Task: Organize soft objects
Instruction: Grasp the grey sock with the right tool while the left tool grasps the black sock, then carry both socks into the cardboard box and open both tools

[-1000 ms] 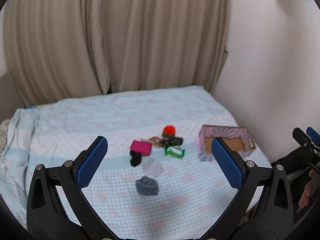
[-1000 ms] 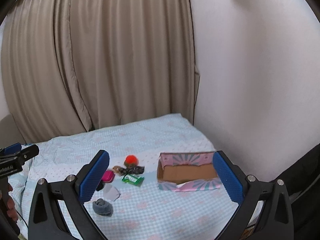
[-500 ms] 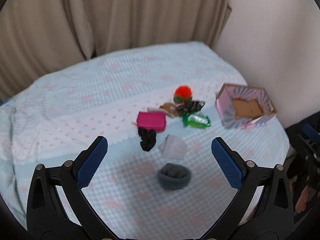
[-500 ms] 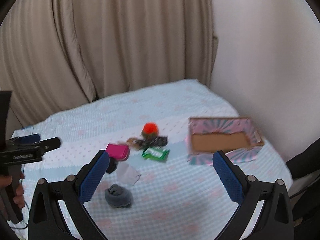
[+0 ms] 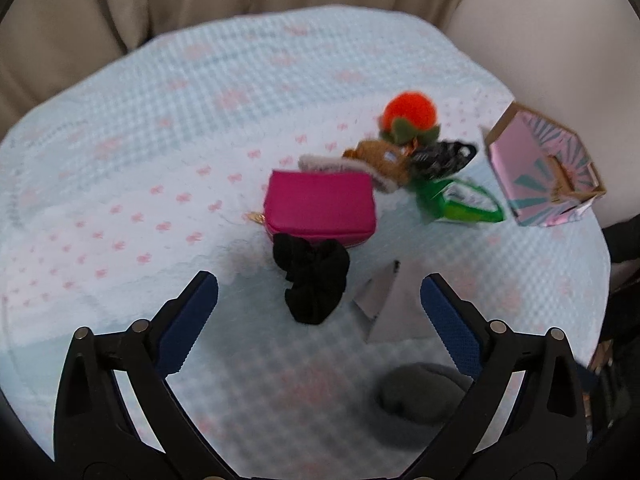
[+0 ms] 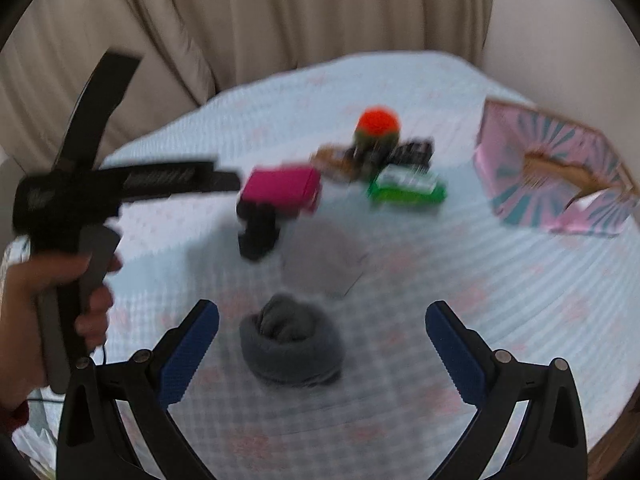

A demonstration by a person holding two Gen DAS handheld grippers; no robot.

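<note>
Small items lie on a light blue bedspread (image 5: 160,160). My left gripper (image 5: 320,320) is open and empty, just above a black scrunchie (image 5: 314,280), with a pink pouch (image 5: 320,208) beyond it. A grey rolled sock (image 5: 420,396) lies at the lower right. My right gripper (image 6: 320,344) is open and empty, its jaws either side of the grey rolled sock (image 6: 292,344). An orange pompom (image 6: 378,122), a green packet (image 6: 406,188) and a pink open box (image 6: 556,176) lie farther off. The left gripper's body (image 6: 120,184) shows at the left.
A white-grey folded piece (image 5: 388,304) lies right of the scrunchie. A brown furry item (image 5: 380,160) and a black patterned item (image 5: 440,158) sit by the orange pompom (image 5: 408,114). Beige curtains (image 6: 280,20) and a white wall (image 6: 580,40) stand behind the bed.
Both grippers have moved down and forward toward the items. The scrunchie now lies between the left jaws and the grey sock between the right jaws. Both stay open.
</note>
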